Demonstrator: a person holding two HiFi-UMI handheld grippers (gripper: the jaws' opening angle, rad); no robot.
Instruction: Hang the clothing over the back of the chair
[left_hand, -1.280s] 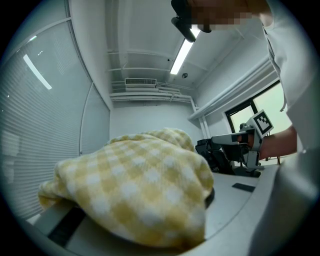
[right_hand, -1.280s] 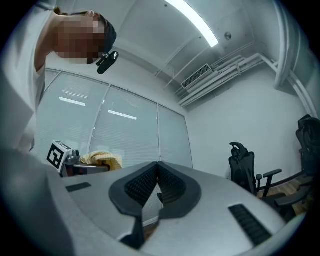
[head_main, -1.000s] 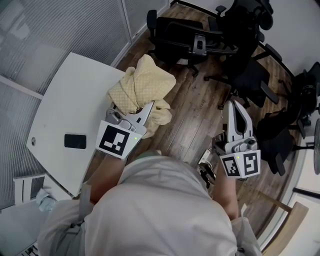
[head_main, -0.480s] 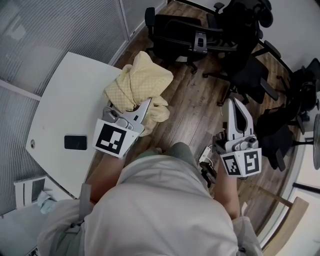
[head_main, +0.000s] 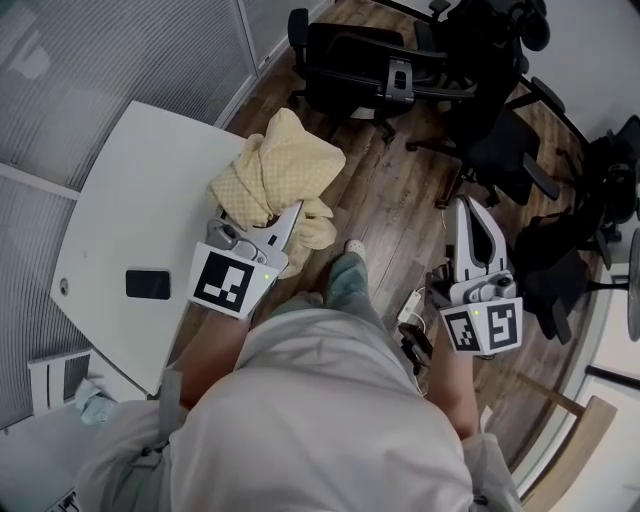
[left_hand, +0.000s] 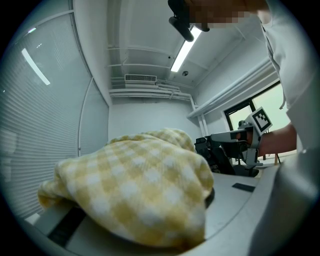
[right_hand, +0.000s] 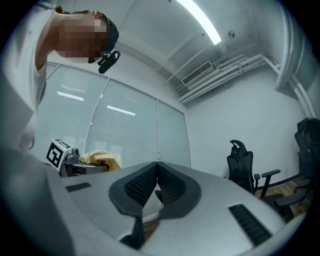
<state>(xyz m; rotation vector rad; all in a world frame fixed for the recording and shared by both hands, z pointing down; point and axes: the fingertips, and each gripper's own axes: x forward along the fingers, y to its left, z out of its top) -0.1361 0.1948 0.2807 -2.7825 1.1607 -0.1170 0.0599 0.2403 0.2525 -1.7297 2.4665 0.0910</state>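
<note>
A bunched yellow-and-white checked garment (head_main: 275, 175) hangs from my left gripper (head_main: 297, 212), which is shut on it above the white table's corner. In the left gripper view the garment (left_hand: 140, 190) fills the space over the jaws and hides the pads. My right gripper (head_main: 463, 205) is held out over the wooden floor, shut with nothing in it; its pads (right_hand: 145, 182) meet in the right gripper view. A black office chair (head_main: 355, 70) stands beyond the garment, at the top of the head view.
A white table (head_main: 130, 200) with a dark phone (head_main: 148, 284) on it lies to the left. More black office chairs (head_main: 510, 150) crowd the upper right. A wooden chair (head_main: 580, 450) shows at the lower right. The person's foot (head_main: 355, 246) is on the floor below the garment.
The person's leg and foot have come forward into view under the garment. Both grippers keep nearly the same place, and the garment stays held.
</note>
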